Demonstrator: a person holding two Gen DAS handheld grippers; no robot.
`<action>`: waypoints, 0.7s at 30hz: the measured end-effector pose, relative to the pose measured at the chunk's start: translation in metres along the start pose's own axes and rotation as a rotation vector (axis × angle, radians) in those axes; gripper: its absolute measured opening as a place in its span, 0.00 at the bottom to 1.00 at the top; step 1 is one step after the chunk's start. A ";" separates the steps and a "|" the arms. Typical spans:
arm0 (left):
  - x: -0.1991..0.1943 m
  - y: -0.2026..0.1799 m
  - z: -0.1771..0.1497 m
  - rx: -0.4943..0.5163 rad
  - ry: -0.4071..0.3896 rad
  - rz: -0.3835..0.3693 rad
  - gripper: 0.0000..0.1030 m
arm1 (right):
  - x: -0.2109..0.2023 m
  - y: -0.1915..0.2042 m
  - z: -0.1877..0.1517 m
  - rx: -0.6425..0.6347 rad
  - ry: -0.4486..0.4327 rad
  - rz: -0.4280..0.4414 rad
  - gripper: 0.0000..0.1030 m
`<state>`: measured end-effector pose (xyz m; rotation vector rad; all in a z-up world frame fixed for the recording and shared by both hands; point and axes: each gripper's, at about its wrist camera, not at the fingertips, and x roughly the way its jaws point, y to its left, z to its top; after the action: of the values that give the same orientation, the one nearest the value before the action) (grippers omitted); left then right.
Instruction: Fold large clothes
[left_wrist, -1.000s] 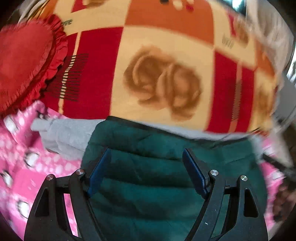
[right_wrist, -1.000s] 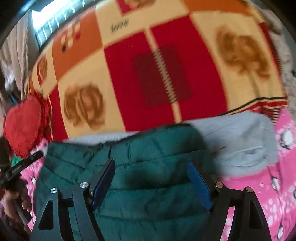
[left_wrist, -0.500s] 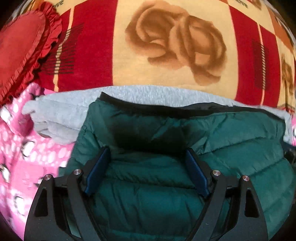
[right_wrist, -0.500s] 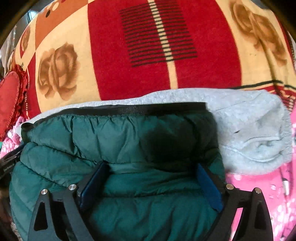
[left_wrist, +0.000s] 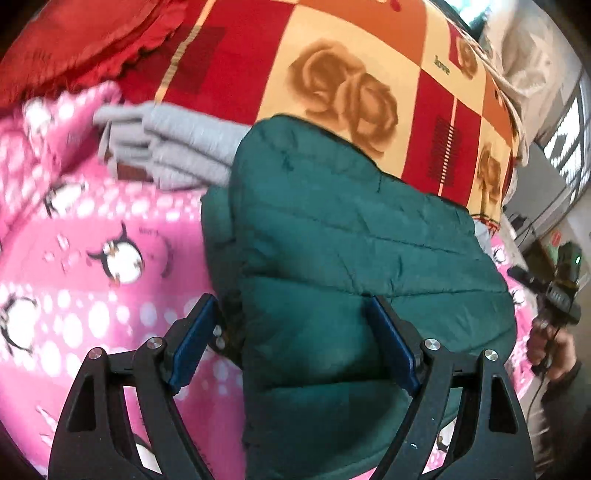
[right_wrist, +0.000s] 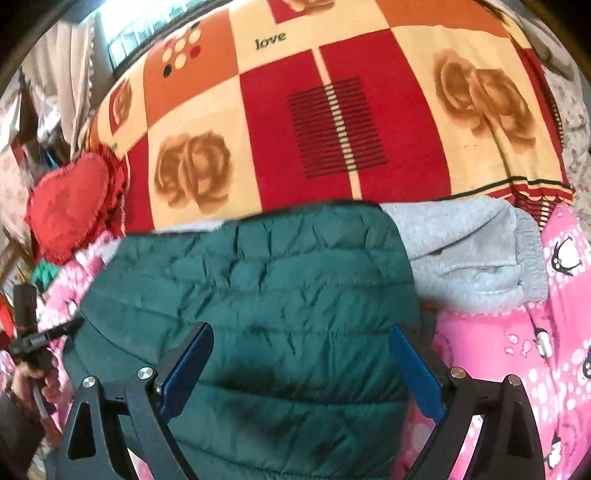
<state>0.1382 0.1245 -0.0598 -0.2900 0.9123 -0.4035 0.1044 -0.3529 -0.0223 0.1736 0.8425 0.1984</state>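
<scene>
left wrist | left tool (left_wrist: 291, 343) agape | green jacket (left_wrist: 351, 236) folded, atop grey garment (left_wrist: 173, 147)

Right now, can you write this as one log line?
left gripper: open | right gripper: open | green quilted puffer jacket: folded, on grey sweatshirt

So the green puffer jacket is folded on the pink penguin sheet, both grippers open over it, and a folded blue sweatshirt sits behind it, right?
Not quite: the sweatshirt behind the green puffer jacket is grey, not blue, as the right wrist view shows. The rest holds: the jacket lies on the pink penguin sheet, with the left gripper and right gripper open over it.
</scene>
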 end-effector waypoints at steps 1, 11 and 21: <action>0.003 0.001 0.000 -0.009 0.003 -0.002 0.88 | 0.003 0.000 -0.001 -0.006 0.010 -0.015 0.91; 0.031 0.031 0.037 -0.126 0.118 -0.121 0.89 | 0.028 -0.027 -0.003 0.015 0.064 -0.067 0.92; 0.044 0.035 0.036 -0.039 0.088 -0.168 0.90 | 0.025 -0.071 -0.022 0.160 0.036 0.050 0.98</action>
<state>0.1988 0.1383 -0.0844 -0.3887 0.9868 -0.5569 0.1115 -0.4136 -0.0712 0.3418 0.8908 0.1818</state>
